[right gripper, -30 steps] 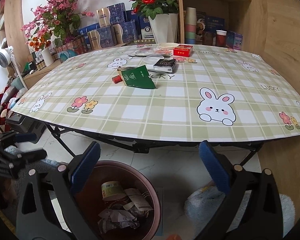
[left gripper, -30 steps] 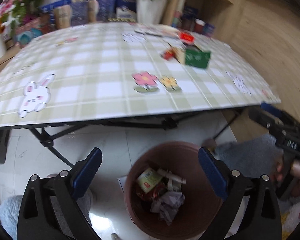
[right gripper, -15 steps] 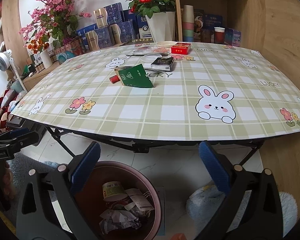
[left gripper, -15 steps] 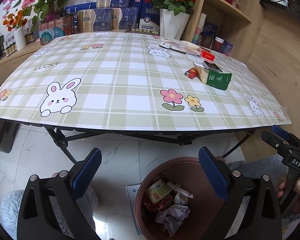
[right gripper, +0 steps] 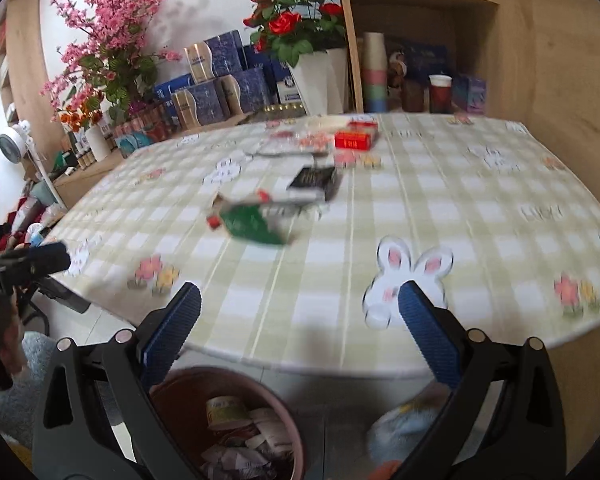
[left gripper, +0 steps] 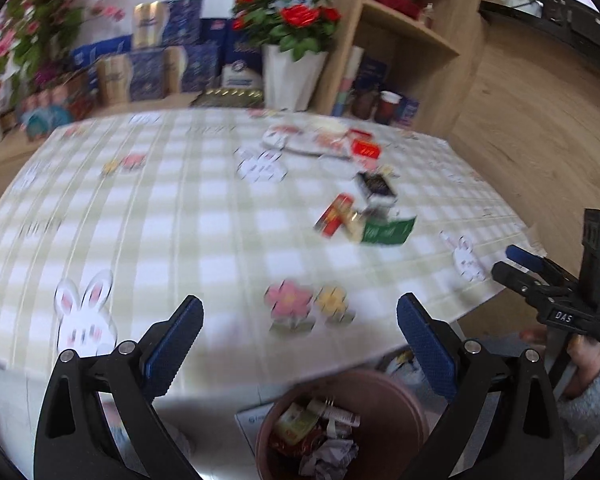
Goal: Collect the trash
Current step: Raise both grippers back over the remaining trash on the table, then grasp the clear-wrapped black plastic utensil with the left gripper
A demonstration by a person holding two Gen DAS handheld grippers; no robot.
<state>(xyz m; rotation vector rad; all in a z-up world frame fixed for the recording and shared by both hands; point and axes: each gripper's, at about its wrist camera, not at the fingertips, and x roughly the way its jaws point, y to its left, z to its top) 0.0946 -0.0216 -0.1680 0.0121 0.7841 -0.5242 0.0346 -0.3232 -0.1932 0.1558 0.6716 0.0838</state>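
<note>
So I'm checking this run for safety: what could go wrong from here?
Both open grippers, left and right, are empty and the views are blurred, so a fast reach might knock the green packet or black box aside. The bin sits partly under the table edge, so drops could miss.

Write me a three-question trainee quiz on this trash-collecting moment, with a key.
1. True or false: the left gripper is shut on a piece of trash.
2. Where is the brown bin? A) on the table B) on the floor below the table's near edge C) on the shelf
3. Fill in: the green packet lies on the ____.

Key: 1. False; both it and the right gripper are open and empty. 2. B; it already holds crumpled paper. 3. Table, next to a black box.
</note>
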